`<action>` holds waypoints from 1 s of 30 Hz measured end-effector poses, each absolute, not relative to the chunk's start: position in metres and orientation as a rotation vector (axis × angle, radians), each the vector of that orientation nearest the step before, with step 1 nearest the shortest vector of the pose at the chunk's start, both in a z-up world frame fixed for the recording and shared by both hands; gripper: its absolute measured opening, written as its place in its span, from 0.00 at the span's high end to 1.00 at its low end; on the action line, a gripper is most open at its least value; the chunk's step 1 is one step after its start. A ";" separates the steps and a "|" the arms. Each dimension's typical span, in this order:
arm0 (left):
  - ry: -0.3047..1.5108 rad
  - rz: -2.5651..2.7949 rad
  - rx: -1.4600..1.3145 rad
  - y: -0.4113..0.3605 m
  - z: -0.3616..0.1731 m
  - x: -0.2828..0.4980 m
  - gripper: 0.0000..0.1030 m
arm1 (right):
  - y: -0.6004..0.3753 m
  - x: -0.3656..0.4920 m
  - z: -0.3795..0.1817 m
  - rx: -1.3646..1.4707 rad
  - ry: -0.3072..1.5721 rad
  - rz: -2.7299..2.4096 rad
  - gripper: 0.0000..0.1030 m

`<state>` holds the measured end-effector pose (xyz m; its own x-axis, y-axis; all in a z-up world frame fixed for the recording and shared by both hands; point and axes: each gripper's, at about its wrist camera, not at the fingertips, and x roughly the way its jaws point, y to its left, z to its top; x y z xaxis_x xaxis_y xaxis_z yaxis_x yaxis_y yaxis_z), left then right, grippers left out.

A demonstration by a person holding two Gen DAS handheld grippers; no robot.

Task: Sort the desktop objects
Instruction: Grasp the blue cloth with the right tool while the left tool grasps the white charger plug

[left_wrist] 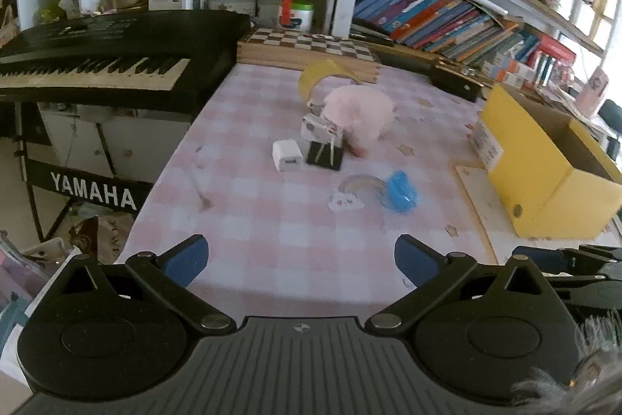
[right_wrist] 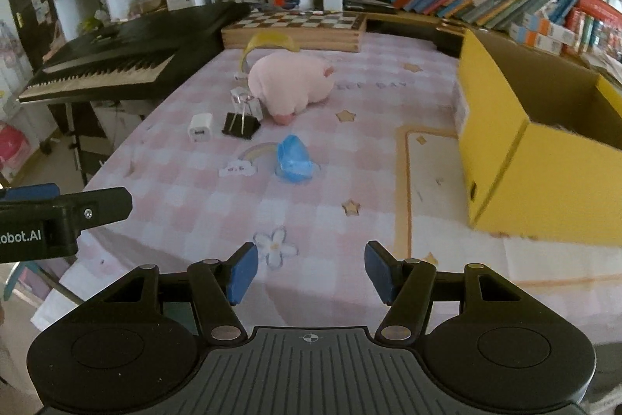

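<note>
On the pink checked tablecloth (left_wrist: 252,220) lie a pink plush toy (left_wrist: 355,115), a white charger cube (left_wrist: 287,155), a black binder clip (left_wrist: 325,155), a small clear box (left_wrist: 318,130), a blue plastic piece (left_wrist: 402,191) and a yellow tape roll (left_wrist: 330,74). The same plush toy (right_wrist: 289,84), charger (right_wrist: 200,128), clip (right_wrist: 240,125) and blue piece (right_wrist: 293,159) show in the right wrist view. An open yellow box (right_wrist: 536,158) stands at the right. My left gripper (left_wrist: 301,261) is open and empty near the front edge. My right gripper (right_wrist: 311,271) is open and empty.
A black Yamaha keyboard (left_wrist: 97,65) stands left of the table. A chessboard box (left_wrist: 307,49) lies at the back edge. Shelves with books (left_wrist: 447,14) run behind. The left gripper's body (right_wrist: 58,220) shows at the left of the right wrist view.
</note>
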<state>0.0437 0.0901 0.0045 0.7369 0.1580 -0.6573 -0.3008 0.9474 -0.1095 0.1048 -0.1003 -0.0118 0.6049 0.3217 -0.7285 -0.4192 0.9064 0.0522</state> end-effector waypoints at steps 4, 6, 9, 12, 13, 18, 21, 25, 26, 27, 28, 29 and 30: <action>0.709 0.280 -0.193 0.097 0.002 0.066 0.00 | -0.092 0.127 -0.014 -0.140 0.821 0.464 0.40; 0.715 0.289 -0.182 0.100 0.001 0.078 0.00 | -0.089 0.139 -0.016 -0.146 0.820 0.478 0.40; 0.728 0.299 -0.171 0.104 -0.003 0.095 0.00 | -0.083 0.156 -0.020 -0.158 0.831 0.497 0.40; 0.745 0.313 -0.155 0.107 -0.009 0.113 0.00 | -0.078 0.171 -0.024 -0.173 0.844 0.521 0.40; 0.751 0.318 -0.148 0.108 -0.011 0.120 0.00 | -0.076 0.175 -0.026 -0.180 0.847 0.529 0.40; 0.768 0.311 -0.131 0.116 -0.020 0.150 0.05 | -0.066 0.195 -0.036 -0.214 0.862 0.570 0.40; 0.795 0.316 -0.148 0.123 -0.027 0.170 0.19 | -0.060 0.206 -0.041 -0.233 0.864 0.589 0.40; 0.822 0.325 -0.143 0.128 -0.036 0.191 0.31 | -0.052 0.217 -0.046 -0.264 0.857 0.620 0.41; 0.830 0.325 -0.136 0.129 -0.038 0.195 0.37 | -0.051 0.219 -0.047 -0.268 0.860 0.627 0.41; 0.839 0.323 -0.131 0.129 -0.040 0.199 0.39 | -0.049 0.220 -0.048 -0.271 0.863 0.633 0.41; 0.850 0.321 -0.127 0.129 -0.043 0.203 0.44 | -0.049 0.222 -0.049 -0.274 0.866 0.637 0.42; 0.858 0.320 -0.124 0.129 -0.045 0.206 0.47 | -0.048 0.223 -0.050 -0.278 0.868 0.641 0.42; 0.866 0.323 -0.121 0.129 -0.047 0.209 0.48 | -0.047 0.225 -0.051 -0.282 0.868 0.644 0.42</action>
<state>0.2093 0.1288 -0.0474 0.6031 0.2295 -0.7640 -0.3272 0.9446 0.0254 0.2249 -0.0474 -0.0505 0.4739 0.4079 -0.7804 -0.6282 0.7777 0.0250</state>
